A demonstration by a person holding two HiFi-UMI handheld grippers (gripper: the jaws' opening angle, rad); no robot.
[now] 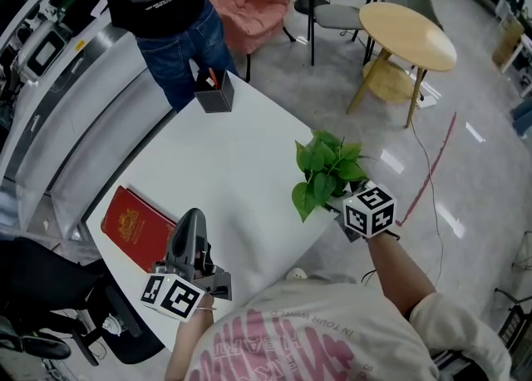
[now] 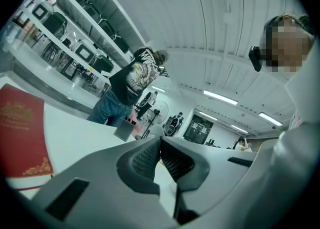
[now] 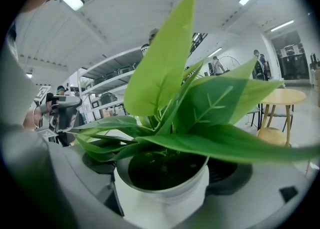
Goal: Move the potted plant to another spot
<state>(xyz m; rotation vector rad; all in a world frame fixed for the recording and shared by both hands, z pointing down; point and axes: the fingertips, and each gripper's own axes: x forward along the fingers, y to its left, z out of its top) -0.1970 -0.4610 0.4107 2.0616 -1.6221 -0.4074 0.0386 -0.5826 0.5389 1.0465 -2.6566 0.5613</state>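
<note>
Obs: right claw (image 3: 165, 169) pinches the white pot of the potted plant (image 3: 162, 193), one jaw on each side. The plant is at the right edge of the desk (image 1: 224, 155), near the person's corner; cannot tell whether the pot touches the surface. The left claw (image 2: 160, 157) is pressed together with nothing between, just beside the red book (image 1: 137, 227). A dark box (image 1: 214, 96) stands at the far edge, well apart.

Cream top (image 1: 332, 314) w/ pink lettering (image 1: 264, 346); grey L claw (image 1: 192, 220), R claw (image 3: 165, 173).
</note>
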